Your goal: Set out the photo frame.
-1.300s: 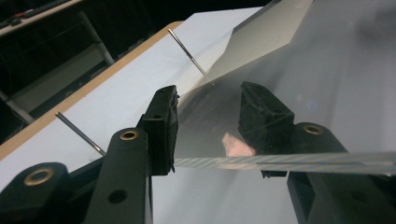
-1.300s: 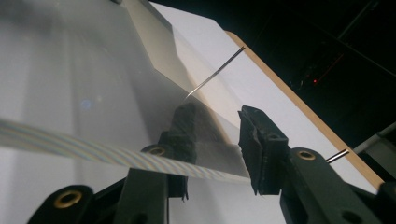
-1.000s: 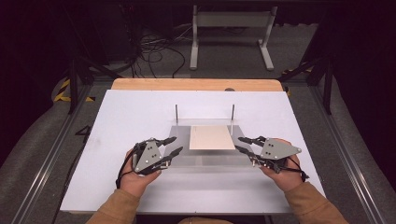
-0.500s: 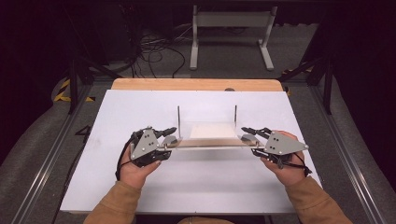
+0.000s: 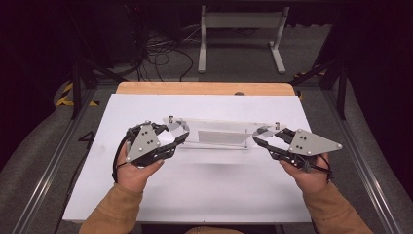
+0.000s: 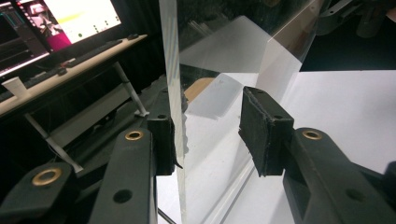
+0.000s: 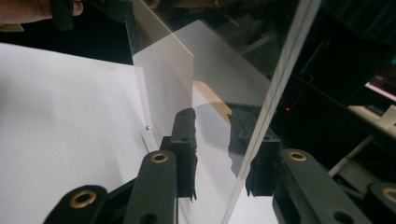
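A clear acrylic frame (image 5: 195, 130) of two see-through plates joined by small screws (image 5: 171, 118) hangs above the white table top, with a frosted white sheet (image 5: 220, 138) inside it. My left gripper (image 5: 180, 134) is shut across its left end and my right gripper (image 5: 261, 137) across its right end. In the left gripper view the left gripper (image 6: 210, 133) has one pad against the clear plate's edge (image 6: 172, 70). In the right gripper view the right gripper (image 7: 224, 149) straddles the other plate edge (image 7: 285, 60), beside the frosted sheet (image 7: 163, 79).
The white table top (image 5: 195, 200) has a wooden strip (image 5: 204, 88) at its far edge and metal rails at both sides. A white stand (image 5: 241, 29) and cables lie on the floor beyond. A desk with a lit monitor (image 6: 60, 18) and a cup (image 6: 14, 86) stands off to one side.
Both hands have risen together and carried the acrylic frame up off the table; a shadow now lies on the table beneath it. Both grips look unchanged.
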### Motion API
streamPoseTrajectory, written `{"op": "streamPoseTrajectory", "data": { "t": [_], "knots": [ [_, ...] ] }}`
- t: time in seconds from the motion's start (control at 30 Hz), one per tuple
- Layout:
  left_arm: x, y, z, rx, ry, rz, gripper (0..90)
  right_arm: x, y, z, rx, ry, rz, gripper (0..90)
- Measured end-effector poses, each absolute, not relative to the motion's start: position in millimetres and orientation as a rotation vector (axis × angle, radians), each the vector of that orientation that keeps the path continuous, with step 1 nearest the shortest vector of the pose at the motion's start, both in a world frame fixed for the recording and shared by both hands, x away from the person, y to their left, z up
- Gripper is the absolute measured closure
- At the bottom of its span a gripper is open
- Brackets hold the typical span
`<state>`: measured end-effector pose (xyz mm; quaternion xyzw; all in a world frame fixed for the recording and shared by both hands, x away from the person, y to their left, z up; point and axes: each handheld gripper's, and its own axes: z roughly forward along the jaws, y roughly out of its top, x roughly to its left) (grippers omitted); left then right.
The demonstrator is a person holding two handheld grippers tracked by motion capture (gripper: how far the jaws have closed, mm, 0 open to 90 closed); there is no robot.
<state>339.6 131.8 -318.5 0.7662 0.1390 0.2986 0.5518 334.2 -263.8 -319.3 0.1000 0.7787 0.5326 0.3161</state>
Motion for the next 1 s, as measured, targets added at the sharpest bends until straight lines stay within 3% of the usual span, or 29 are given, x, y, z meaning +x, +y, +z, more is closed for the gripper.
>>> {"op": "streamPoseTrajectory", "data": {
  "t": [0.5, 1.0],
  "knots": [
    [350, 135, -291, 1.873, 0.5, 0.491, 59.0, 351, -264, -291, 0.434, 2.228, 1.495, 69.2],
    [371, 138, -296, 1.886, 0.601, 0.357, 59.2, 375, -262, -290, 0.582, 2.34, 1.539, 68.7]
  ]
}}
